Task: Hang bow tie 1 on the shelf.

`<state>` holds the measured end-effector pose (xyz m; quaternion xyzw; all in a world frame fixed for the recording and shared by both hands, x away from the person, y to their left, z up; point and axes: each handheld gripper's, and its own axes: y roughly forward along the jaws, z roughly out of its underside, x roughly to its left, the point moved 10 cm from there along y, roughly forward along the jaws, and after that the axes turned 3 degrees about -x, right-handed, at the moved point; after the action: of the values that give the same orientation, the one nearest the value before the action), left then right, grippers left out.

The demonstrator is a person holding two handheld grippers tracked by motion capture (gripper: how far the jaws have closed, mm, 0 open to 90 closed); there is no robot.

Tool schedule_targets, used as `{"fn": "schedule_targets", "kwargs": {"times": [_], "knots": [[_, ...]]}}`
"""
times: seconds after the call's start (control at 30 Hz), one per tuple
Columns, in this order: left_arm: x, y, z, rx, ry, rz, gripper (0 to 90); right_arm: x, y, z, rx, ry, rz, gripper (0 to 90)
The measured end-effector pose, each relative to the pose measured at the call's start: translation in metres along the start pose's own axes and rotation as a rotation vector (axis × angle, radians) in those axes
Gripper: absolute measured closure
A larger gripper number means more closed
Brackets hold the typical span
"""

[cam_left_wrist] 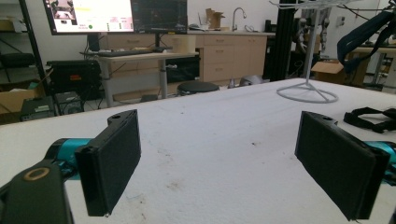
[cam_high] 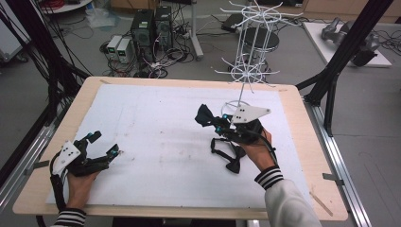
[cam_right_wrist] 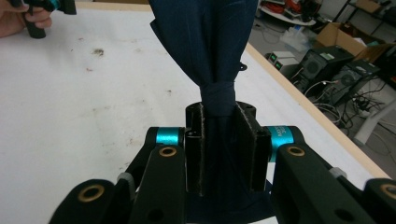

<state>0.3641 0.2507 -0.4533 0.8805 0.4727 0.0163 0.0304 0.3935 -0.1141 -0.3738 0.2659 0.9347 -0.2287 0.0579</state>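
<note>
A person's right gripper (cam_high: 218, 124) holds a dark bow tie (cam_right_wrist: 205, 42) pinched at its centre knot, lifted just above the white table (cam_high: 156, 137) near the white wire rack (cam_high: 248, 52), its strap (cam_high: 227, 153) trailing down onto the table. The bow tie looks light, soft and floppy, so the firm knot seems the best place to grip. The left gripper (cam_high: 101, 144) rests with jaws wide and empty near the table's left edge, leaving broad open room between them
</note>
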Motion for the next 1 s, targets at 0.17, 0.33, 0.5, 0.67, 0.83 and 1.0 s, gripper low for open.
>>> {"fn": "schedule_targets", "kwargs": {"times": [0.17,0.33,0.5,0.67,0.83,1.0], "knots": [[0.000,0.000,0.000,0.001,0.000,0.001,14.7,-0.007,-0.006,-0.005,-0.031,0.012,0.039,75.0],[0.000,0.000,0.000,0.000,0.000,0.000,14.7,-0.013,-0.012,-0.009,-0.053,0.028,0.060,75.0],[0.000,0.000,0.000,0.000,0.000,0.000,14.7,-0.017,-0.015,-0.011,-0.073,0.035,0.079,75.0],[0.000,0.000,0.000,0.000,-0.001,0.000,14.7,-0.022,-0.020,-0.015,-0.089,0.046,0.099,75.0],[0.000,0.000,0.000,0.001,-0.001,-0.001,14.7,-0.028,-0.025,-0.023,-0.109,0.055,0.132,75.0],[0.000,0.000,0.000,0.001,0.000,0.000,14.7,-0.032,-0.029,-0.026,-0.119,0.064,0.153,75.0]]}}
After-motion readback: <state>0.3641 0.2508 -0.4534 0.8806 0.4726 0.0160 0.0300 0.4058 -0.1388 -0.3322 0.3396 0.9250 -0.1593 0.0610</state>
